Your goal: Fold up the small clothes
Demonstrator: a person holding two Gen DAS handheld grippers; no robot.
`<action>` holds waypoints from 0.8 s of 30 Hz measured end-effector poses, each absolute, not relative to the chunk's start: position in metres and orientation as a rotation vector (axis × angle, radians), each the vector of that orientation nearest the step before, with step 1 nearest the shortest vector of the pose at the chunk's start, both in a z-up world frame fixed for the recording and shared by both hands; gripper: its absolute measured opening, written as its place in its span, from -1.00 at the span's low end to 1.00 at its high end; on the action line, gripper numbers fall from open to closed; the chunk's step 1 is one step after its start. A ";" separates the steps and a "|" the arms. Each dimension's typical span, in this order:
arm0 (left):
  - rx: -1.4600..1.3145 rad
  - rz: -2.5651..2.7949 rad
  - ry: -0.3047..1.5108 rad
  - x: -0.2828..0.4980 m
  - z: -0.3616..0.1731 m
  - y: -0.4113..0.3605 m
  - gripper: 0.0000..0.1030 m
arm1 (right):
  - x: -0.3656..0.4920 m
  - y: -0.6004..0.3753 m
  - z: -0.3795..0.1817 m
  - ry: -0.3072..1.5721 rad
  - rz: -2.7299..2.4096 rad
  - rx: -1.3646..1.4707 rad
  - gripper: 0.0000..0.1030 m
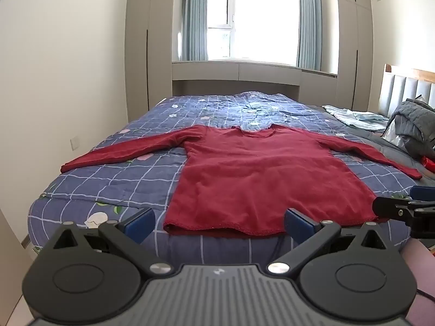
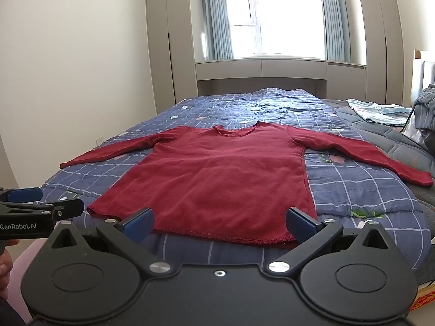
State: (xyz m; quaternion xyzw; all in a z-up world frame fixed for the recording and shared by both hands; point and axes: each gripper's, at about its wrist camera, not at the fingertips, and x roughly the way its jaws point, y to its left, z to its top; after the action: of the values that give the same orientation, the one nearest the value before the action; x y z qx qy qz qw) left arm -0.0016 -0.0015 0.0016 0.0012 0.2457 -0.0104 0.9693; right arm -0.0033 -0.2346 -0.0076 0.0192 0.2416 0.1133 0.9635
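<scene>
We see a dark red long-sleeved top (image 1: 255, 179) lying flat on the blue checked quilt (image 1: 114, 182) of the bed, neckline toward the window (image 1: 252, 16), both sleeves spread out to the sides, hem at the near edge of the bed.

Only the left wrist view shows us the upholstered headboard (image 1: 407, 87), the whole grey padded jacket (image 1: 416, 127) heaped at the bed's right side, and a small bright red object (image 1: 429, 163) just beside it. Only the right wrist view shows us the "GenRobot.AI" lettering on the left tongs' body and a bit of the person's hand (image 2: 5, 260) under it. Both views catch the pale blue cloth (image 2: 380, 111) lying far back on the bed.

The left tongs (image 1: 218, 224) hang before the hem, tilted somewhat downward, jaws spread wide with nothing between them. The right tongs (image 2: 220, 224) hang likewise, just right of the left pair, jaws also wide apart and empty. Neither pair touches the top.
</scene>
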 end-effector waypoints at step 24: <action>-0.001 0.009 0.509 0.086 0.035 -0.011 0.99 | 0.041 -0.244 0.021 0.487 0.100 -0.051 0.99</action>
State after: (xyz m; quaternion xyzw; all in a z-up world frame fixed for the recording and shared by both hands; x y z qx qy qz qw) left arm 0.0862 -0.0107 0.0354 -0.0006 0.2516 0.0043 0.9678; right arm 0.0405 -0.2441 0.0209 -0.0251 0.2412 0.0494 0.9689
